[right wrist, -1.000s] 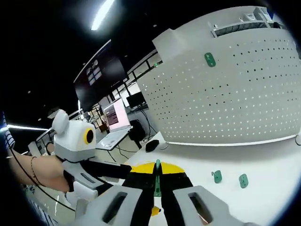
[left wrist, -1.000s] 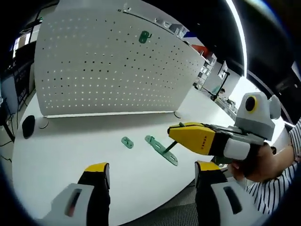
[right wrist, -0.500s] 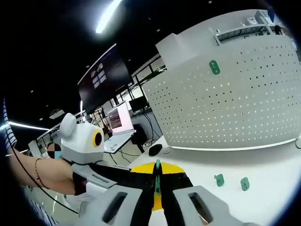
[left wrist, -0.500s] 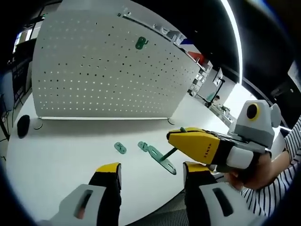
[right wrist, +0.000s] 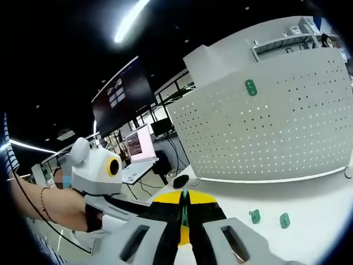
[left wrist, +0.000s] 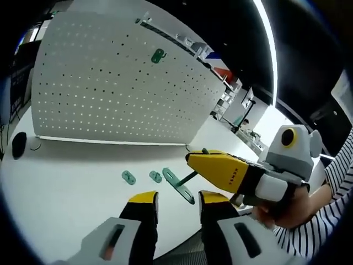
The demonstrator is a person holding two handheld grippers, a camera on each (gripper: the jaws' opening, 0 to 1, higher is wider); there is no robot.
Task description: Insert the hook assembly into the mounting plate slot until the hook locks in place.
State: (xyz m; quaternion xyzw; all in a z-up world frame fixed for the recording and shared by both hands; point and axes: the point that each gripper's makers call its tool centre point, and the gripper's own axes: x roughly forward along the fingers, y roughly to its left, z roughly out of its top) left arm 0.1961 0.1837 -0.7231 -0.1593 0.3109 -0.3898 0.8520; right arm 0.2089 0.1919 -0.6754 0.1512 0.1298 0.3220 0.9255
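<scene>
In the left gripper view our left gripper [left wrist: 177, 205] rises from the bottom edge with its yellow-tipped jaws parted by a narrow gap and nothing between them. Right of centre, our right gripper [left wrist: 194, 160] comes in from the right side, held by a hand [left wrist: 287, 205] with a striped sleeve [left wrist: 322, 218], and its jaws are clamped on the stem of a green hook [left wrist: 177, 184], whose flat slotted end points lower left above the white table [left wrist: 60, 176]. Just left of the hook, two small green clips [left wrist: 128, 177] lie on the table near each other. A white pegboard [left wrist: 110, 88] stands across the upper left, with one green plate [left wrist: 158, 56] mounted near its top edge.

In the right gripper view the right gripper's [right wrist: 183, 223] jaws are closed on the thin green hook [right wrist: 184, 207], seen edge-on at bottom centre. The pegboard [right wrist: 287, 127] fills the right half with the plate [right wrist: 251, 87] high on it, and the clips [right wrist: 269, 218] lie at lower right
</scene>
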